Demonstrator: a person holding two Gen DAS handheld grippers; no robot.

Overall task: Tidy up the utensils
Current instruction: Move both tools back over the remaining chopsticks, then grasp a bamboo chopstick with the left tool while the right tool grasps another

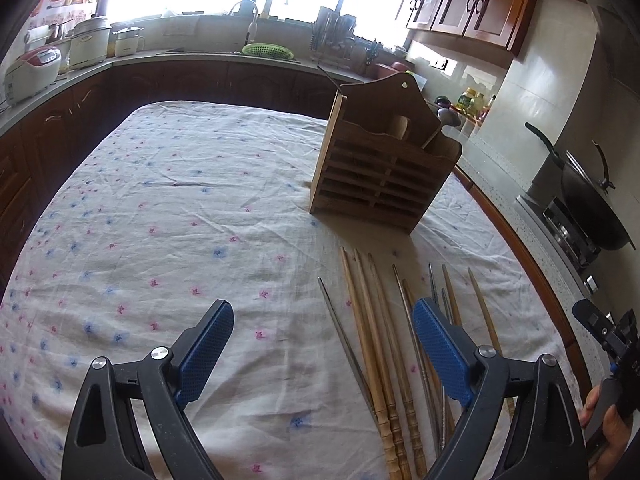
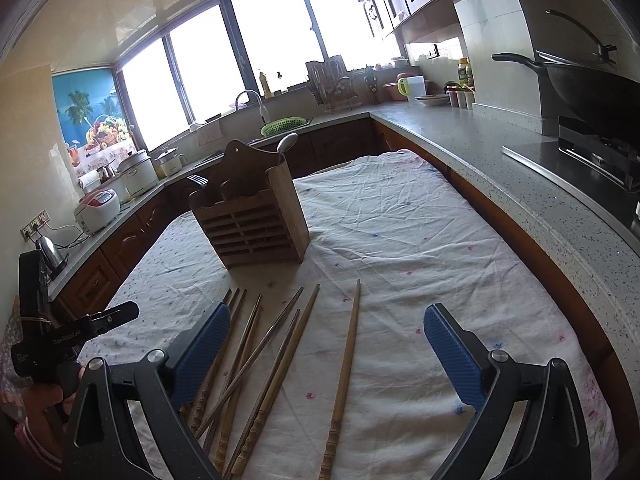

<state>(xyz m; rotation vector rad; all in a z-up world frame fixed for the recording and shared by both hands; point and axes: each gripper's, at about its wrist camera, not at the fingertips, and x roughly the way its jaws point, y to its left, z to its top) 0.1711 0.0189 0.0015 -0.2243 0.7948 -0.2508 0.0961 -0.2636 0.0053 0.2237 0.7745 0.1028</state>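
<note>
The left hand-held gripper (image 1: 323, 322) is held tilted down over the cloth-covered desk (image 1: 160, 208), its jaws spread wide with nothing clamped; only bare cloth and a few chopsticks (image 1: 372, 344) are seen between its blue pads. The right hand-held gripper (image 2: 327, 326) is tilted down likewise, jaws wide and empty, and a single wooden chopstick (image 2: 347, 354) lies on the cloth between its pads. The other chopsticks, wooden and metal, are fanned out loosely on the near part of the desk, some crossing under the right gripper's left pad. The wooden utensil holder (image 1: 382, 168) stands upright farther back, apart from the chopstick tips, with a spoon (image 2: 287, 142) and a fork (image 2: 198, 180) already standing in it. Open cloth is left to the left of the holder and beyond it. The desk's right edge runs close beside the kitchen counter (image 2: 500, 168), where a wok (image 2: 592, 92) sits on the stove.
</note>
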